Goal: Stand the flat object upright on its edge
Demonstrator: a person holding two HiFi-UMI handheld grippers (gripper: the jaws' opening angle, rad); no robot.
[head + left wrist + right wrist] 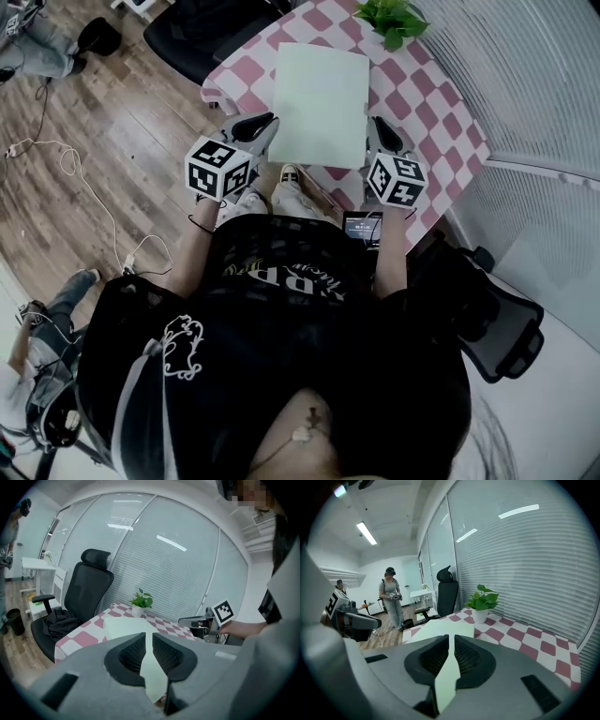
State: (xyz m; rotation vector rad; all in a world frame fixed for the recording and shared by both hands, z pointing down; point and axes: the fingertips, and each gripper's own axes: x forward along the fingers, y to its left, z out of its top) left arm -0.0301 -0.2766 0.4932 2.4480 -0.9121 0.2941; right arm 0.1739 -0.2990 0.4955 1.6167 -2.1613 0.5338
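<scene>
A pale green flat board (pixel 320 103) lies flat on the pink-and-white checkered table (pixel 422 103). My left gripper (pixel 265 123) hovers at the board's near left corner, jaws shut with nothing between them. Beside the near right corner is my right gripper (pixel 378 128), also shut and empty. In the left gripper view the board (pixel 123 626) lies just beyond the closed left gripper (pixel 148 637). The right gripper view shows the same board (pixel 440 629) past the closed right gripper (pixel 451 640). Neither gripper visibly touches the board.
A potted plant (pixel 394 19) stands at the table's far end. A black office chair (pixel 211 33) sits at the far left of the table. A small screen device (pixel 362 228) lies at the near edge. Cables (pixel 84 187) run over the wood floor. A person (pixel 392 597) stands further back.
</scene>
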